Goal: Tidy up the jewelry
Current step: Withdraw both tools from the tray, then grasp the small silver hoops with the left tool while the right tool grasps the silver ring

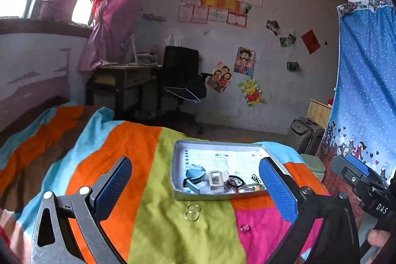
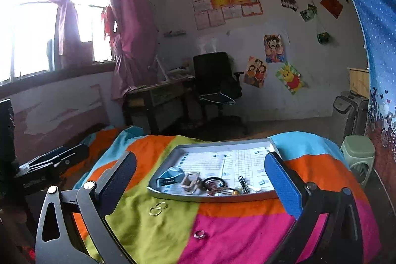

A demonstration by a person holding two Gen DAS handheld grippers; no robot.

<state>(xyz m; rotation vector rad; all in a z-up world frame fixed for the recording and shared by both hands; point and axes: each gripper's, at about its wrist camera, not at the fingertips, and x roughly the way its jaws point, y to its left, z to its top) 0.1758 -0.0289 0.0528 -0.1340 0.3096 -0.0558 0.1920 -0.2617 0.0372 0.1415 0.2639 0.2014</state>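
Note:
A grey tray [image 1: 178, 166] [image 2: 166, 162] lies on the striped bedspread and holds a blue watch [image 1: 194, 173] [image 2: 170, 178], a pale clip [image 1: 215, 180] [image 2: 190, 180], hair ties [image 2: 213, 183] and small pieces. Two thin linked hoop rings [image 1: 192, 212] [image 2: 158, 209] lie on the green stripe in front of the tray. A small ring [image 1: 245, 228] [image 2: 200, 234] lies on the pink stripe. My left gripper [image 1: 195, 192] is open and empty above the hoops. My right gripper [image 2: 200, 188] is open and empty, just in front of the tray.
The bedspread [image 1: 138, 155] [image 2: 247, 227] drops off at the far edge. Beyond stand a desk [image 1: 118, 81], a black chair [image 1: 182, 76], a suitcase [image 2: 351, 113] and a green stool [image 2: 358, 155]. A blue curtain [image 1: 366, 81] hangs at the right.

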